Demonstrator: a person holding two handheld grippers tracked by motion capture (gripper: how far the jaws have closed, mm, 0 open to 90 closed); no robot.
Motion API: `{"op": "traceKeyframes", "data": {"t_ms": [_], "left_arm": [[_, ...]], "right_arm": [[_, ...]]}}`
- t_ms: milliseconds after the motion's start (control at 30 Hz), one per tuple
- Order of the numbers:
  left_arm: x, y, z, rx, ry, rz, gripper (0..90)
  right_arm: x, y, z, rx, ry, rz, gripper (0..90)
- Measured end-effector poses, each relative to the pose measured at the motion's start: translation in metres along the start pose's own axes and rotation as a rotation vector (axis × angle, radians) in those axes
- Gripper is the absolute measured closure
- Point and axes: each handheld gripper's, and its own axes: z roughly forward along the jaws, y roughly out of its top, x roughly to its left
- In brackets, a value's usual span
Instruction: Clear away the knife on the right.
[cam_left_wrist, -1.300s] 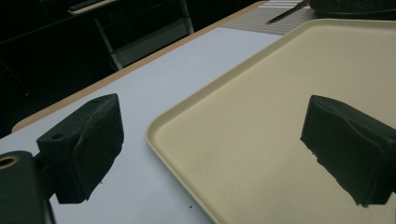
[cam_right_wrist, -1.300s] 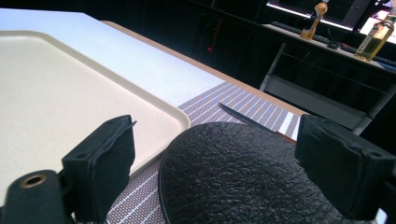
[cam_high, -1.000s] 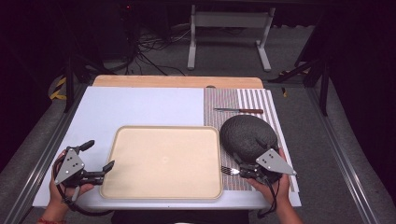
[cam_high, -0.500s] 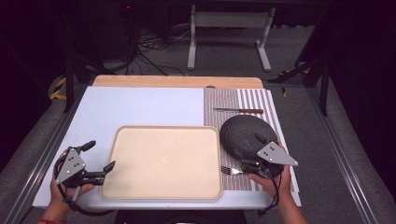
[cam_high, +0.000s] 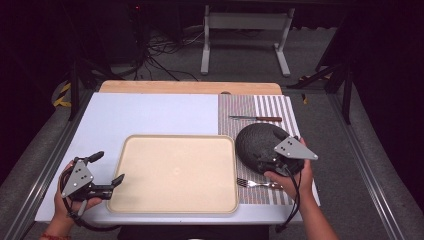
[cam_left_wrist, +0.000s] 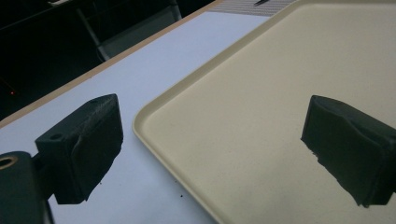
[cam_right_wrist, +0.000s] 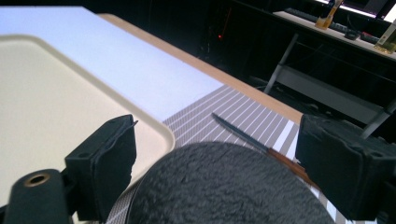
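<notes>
A beige tray (cam_high: 175, 172) lies in the middle of the white table top (cam_high: 150, 112). To its right, a dark grey round plate (cam_high: 257, 142) with a rough surface rests on a striped placemat (cam_high: 250, 107). My right gripper (cam_high: 267, 162) hovers over the plate's near edge, open. In the right gripper view, the right gripper (cam_right_wrist: 219, 140) has its jaws spread on either side of the plate (cam_right_wrist: 224, 186). My left gripper (cam_high: 108, 167) is open at the tray's left edge. In the left gripper view, the left gripper (cam_left_wrist: 217, 126) straddles the tray's rim (cam_left_wrist: 154, 135), holding nothing.
A knife (cam_high: 255, 118) with a brown handle lies on the placemat beyond the plate. A fork (cam_high: 255, 183) lies on the mat near the front edge, by the right hand. A wooden strip (cam_high: 190, 87) runs along the table's far side.
My right gripper has moved away from the fork, forward over the near edge of the dark plate. The left gripper has stayed where it was.
</notes>
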Motion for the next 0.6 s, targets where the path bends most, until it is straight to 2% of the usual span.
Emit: {"op": "traceKeyframes", "data": {"t_ms": [67, 200, 267, 333, 433, 500, 600], "left_arm": [[0.000, 0.000, 0.000, 0.000, 0.003, -0.001, 6.3], [0.001, 0.002, 0.003, -0.006, 0.005, -0.001, 6.3], [0.000, 0.002, 0.004, -0.005, 0.001, -0.002, 6.3], [-0.001, 0.001, 0.005, -0.003, -0.006, 0.001, 6.3], [-0.003, 0.002, 0.003, 0.007, 0.007, 0.026, 6.4], [-0.003, 0.002, 0.003, 0.005, 0.003, 0.026, 6.5], [-0.004, 0.002, 0.006, 0.007, -0.007, 0.024, 6.5]], "right_arm": [[-0.005, 0.006, 0.003, 0.012, 0.005, -0.005, 13.2], [-0.017, 0.017, 0.010, 0.018, -0.022, -0.016, 15.7], [-0.024, 0.021, 0.014, 0.028, -0.007, 0.001, 15.6], [-0.032, 0.025, 0.022, 0.056, -0.014, 0.002, 15.1], [-0.044, 0.028, 0.032, 0.087, -0.005, 0.019, 15.5], [-0.046, 0.029, 0.035, 0.094, 0.000, 0.025, 15.4], [-0.056, 0.034, 0.048, 0.129, 0.012, 0.044, 14.3]]}}
